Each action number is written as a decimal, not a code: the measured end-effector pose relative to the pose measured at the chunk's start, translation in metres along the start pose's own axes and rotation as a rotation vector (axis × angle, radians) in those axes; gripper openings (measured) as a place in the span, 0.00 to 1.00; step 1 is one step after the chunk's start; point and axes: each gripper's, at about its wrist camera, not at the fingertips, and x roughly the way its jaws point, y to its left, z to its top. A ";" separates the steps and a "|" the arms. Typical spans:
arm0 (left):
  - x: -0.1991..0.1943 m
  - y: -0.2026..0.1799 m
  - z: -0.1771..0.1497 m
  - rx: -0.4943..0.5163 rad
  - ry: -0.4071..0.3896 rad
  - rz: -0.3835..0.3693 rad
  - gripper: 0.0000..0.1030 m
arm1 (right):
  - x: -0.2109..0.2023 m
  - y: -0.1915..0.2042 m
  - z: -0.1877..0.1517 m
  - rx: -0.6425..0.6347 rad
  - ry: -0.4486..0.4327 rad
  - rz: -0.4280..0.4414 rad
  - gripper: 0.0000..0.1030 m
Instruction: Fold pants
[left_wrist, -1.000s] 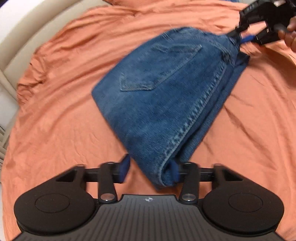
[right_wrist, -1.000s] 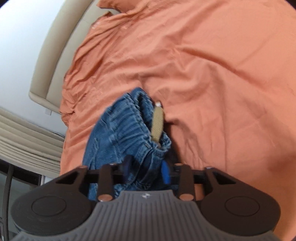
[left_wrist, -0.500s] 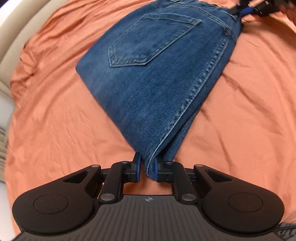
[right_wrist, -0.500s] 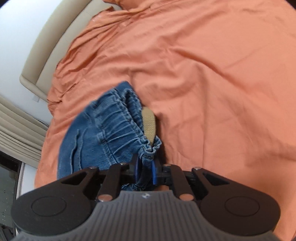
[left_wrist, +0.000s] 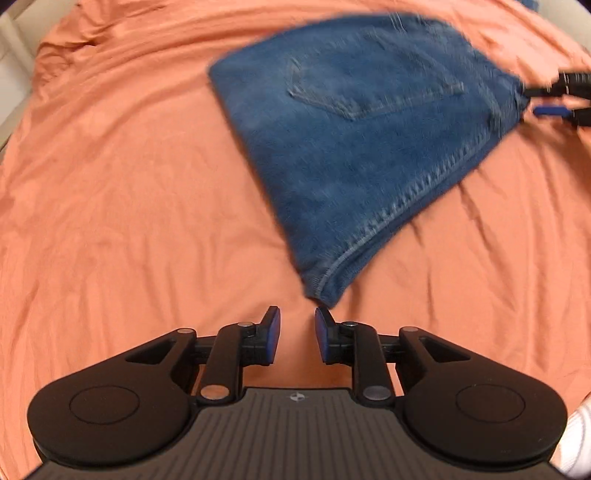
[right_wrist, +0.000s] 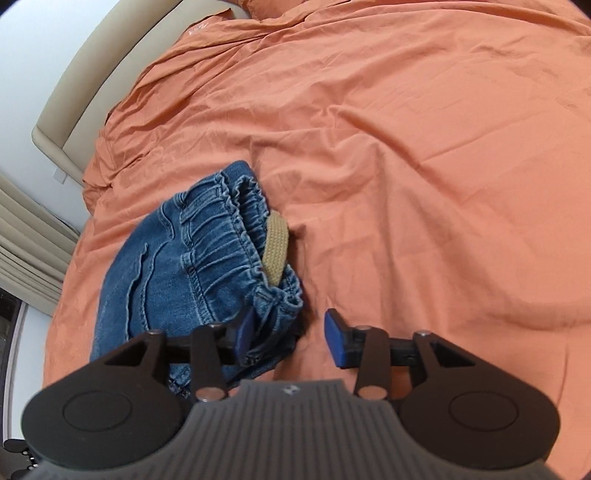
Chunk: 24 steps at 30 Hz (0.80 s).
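Observation:
The folded blue denim pants (left_wrist: 369, 147) lie flat on the orange bed sheet (left_wrist: 129, 184), back pocket up. My left gripper (left_wrist: 297, 328) is open and empty, just short of the pants' near corner. In the right wrist view the elastic waistband (right_wrist: 221, 254) with a tan inner label (right_wrist: 275, 254) lies on the sheet. My right gripper (right_wrist: 290, 336) is open, its left finger beside the waistband corner, holding nothing. It also shows in the left wrist view (left_wrist: 554, 99), at the pants' far right corner.
The orange sheet (right_wrist: 406, 147) covers the whole bed, with wrinkles. A beige headboard (right_wrist: 92, 74) and pale curtains (right_wrist: 26, 240) stand at the left in the right wrist view.
Both grippers were shut on the pants half a second ago. Both have opened and let go, and the pants have dropped flat on the sheet. The left gripper has pulled back.

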 end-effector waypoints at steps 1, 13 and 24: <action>-0.007 0.006 0.001 -0.020 -0.021 -0.013 0.29 | -0.003 0.000 0.001 0.001 -0.004 -0.004 0.37; 0.009 0.075 0.043 -0.478 -0.369 -0.323 0.66 | 0.004 0.007 0.024 -0.003 -0.007 0.216 0.66; 0.097 0.108 0.051 -0.713 -0.360 -0.491 0.67 | 0.071 -0.030 0.049 0.176 0.124 0.324 0.60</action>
